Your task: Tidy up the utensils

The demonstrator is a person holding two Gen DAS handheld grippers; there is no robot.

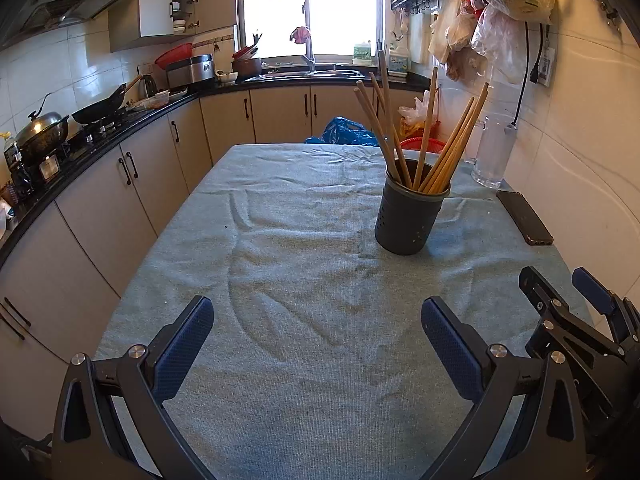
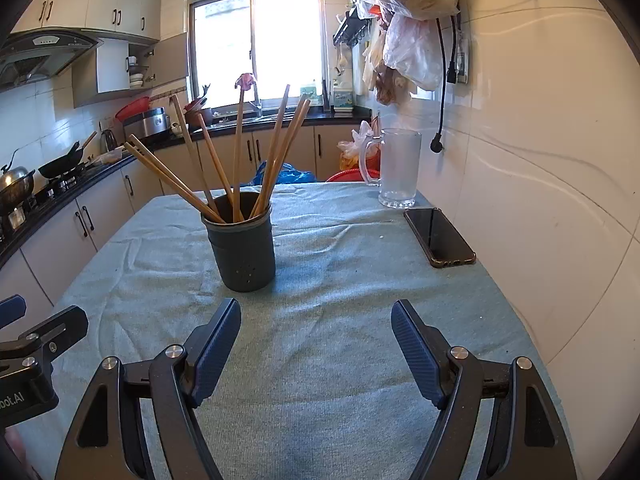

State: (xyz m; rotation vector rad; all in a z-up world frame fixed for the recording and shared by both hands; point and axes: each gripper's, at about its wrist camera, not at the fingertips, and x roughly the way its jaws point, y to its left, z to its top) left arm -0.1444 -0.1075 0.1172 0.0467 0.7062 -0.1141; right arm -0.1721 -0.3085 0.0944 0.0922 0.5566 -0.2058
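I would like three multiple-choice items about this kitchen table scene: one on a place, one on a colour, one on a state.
1. Where do the chopsticks stand?
A. in the dark holder
B. in the glass mug
C. flat on the cloth

2. What colour is the cloth?
A. red
B. pale blue-green
C. yellow

3. How is the right tool?
A. shut on a chopstick
B. shut on the phone
C. open, empty

Answers: 1 A, they fan out of its rim; 2 B, visible over the whole table; 3 C, only cloth between its pads.

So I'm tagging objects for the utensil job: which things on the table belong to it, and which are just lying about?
Part of the job:
chopsticks
dark holder

Just lying about:
glass mug
phone
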